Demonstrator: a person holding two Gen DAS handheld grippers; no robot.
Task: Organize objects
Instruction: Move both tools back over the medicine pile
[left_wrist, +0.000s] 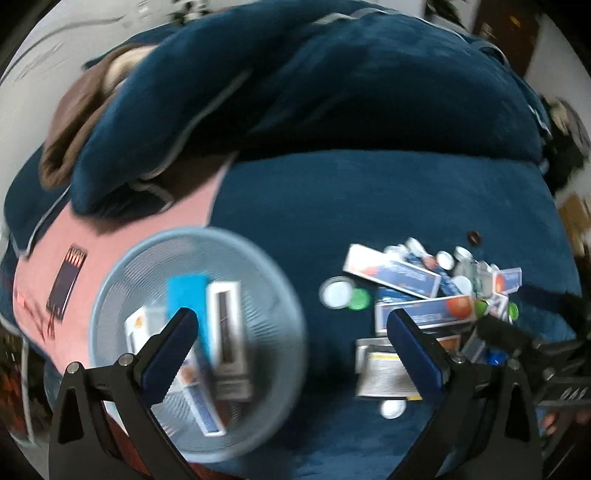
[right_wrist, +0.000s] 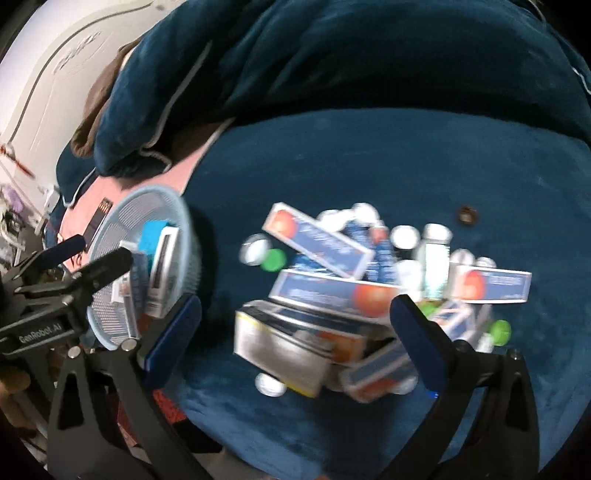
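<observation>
Hovering over a blue bed cover, both tools carry nothing. The left hand-held gripper stands wide, its blue-padded fingers well apart, with the pale blue mesh basket ahead of and below its left finger. The basket already holds several boxes, among them a bright blue one, so the sorting is judged partly done. The right hand-held gripper is likewise spread wide and empty, poised directly above the heap of loose things.

That heap lies ahead of the right tool and between its fingers: long white-and-blue cartons with an orange disc, a silvery box nearest the fingertips, a small glass bottle standing farther ahead, and scattered white and green caps. Seen from the left wrist, the same heap sits ahead to the right, near the right finger. The basket lies to the left of the right tool, just beside its left finger. A small dark round object rests apart on the cover, beyond the heap.

The step in hand looks like choosing the next item from the heap. The next move calls for lowering the right tool onto one carton, fingers across its narrow sides, then closing and carrying it leftward to the basket. The cartons overlap, so a careless close could catch two or push the caps away. Motion blur hides finer detail.
</observation>
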